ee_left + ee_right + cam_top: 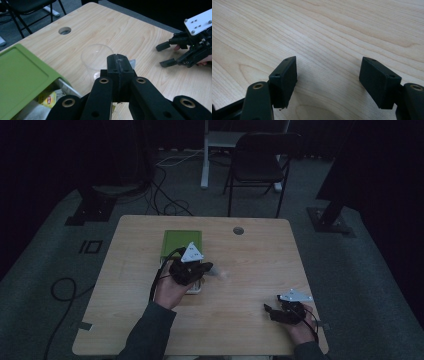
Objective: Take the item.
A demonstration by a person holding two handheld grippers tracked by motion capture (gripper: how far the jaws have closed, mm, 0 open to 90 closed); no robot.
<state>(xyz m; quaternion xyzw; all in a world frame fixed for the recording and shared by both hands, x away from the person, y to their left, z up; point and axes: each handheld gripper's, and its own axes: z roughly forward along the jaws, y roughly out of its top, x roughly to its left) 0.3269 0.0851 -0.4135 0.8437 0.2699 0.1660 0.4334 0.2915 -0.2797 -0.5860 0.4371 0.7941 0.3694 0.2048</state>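
The left gripper (pixel 117 62) has its jaws pressed together, apparently pinching a tea bag's string or tag, though the item gripped is too small to confirm; it hovers beside the open green tea box (pixel 22 75) and just before the clear glass cup (pixel 96 56). The right gripper (pixel 328 75) rests released over bare table (pixel 337 30). Judged step: transferring a tea bag to the cup; the next move calls for carrying it over the rim before release.

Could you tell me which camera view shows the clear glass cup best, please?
The left gripper view: the clear glass cup stands just beyond the shut left tool. The high view gives a faint blur; the right gripper view shows bare table.
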